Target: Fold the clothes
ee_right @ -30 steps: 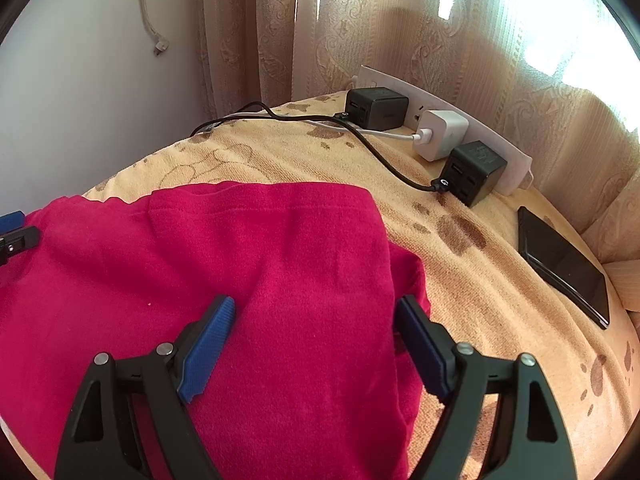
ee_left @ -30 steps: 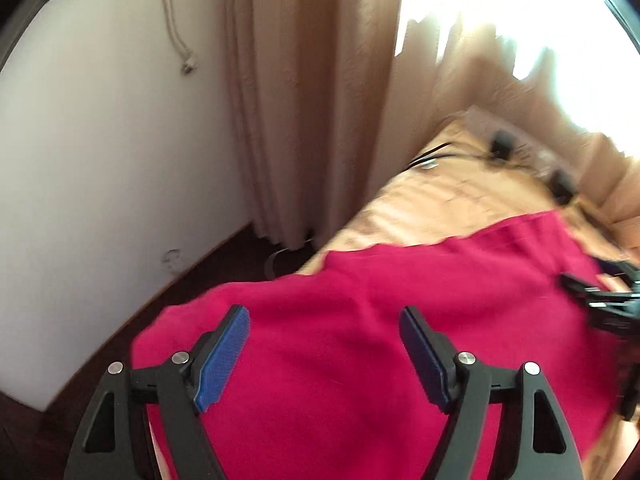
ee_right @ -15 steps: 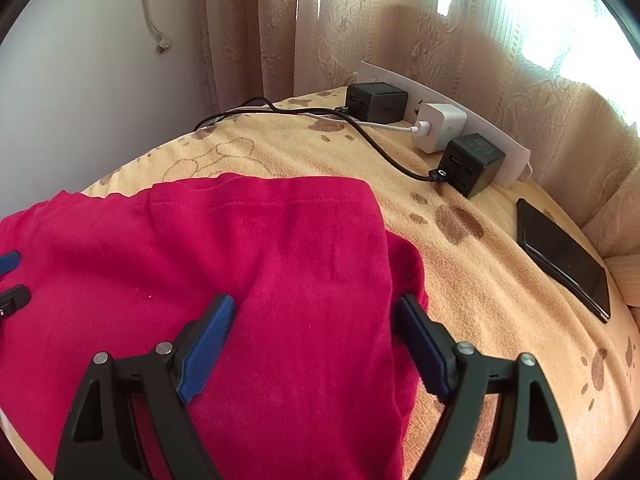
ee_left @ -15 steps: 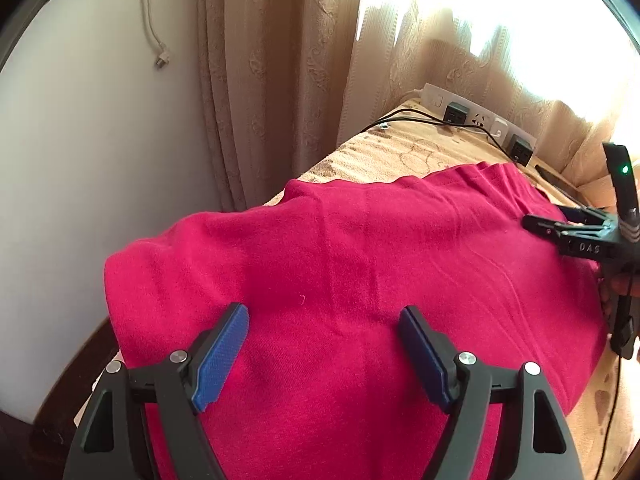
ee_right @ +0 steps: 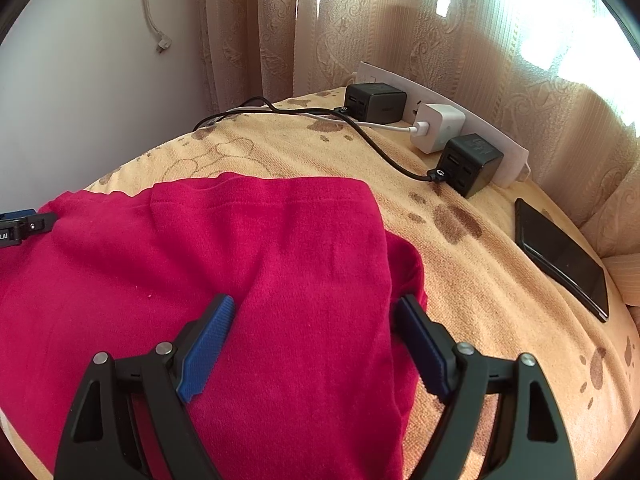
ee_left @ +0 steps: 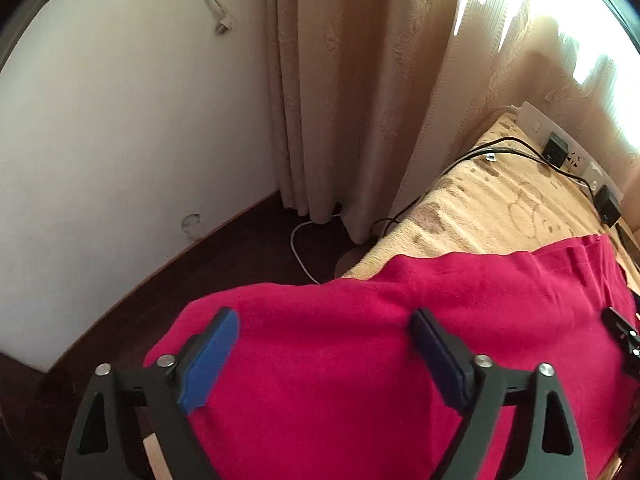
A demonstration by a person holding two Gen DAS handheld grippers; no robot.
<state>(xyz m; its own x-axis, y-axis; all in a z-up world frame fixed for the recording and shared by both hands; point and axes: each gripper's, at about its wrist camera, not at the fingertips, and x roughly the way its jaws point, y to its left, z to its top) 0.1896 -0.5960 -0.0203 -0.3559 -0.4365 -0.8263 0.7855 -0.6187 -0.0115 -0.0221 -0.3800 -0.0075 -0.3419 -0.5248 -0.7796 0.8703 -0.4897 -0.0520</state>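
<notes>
Crimson fleecy garment, softly folded

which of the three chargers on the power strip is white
The middle one: the white cube charger with a white cable, sitting between the two black cube chargers on the white power strip.

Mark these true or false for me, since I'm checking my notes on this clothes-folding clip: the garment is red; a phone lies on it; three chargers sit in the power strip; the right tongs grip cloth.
1. The garment is red. True.
2. A phone lies on the garment. False: it lies on the tan blanket, apart from the garment.
3. Three chargers sit in the power strip. True: two black, one white.
4. The right tongs grip cloth. False: they stand open over the garment.
</notes>
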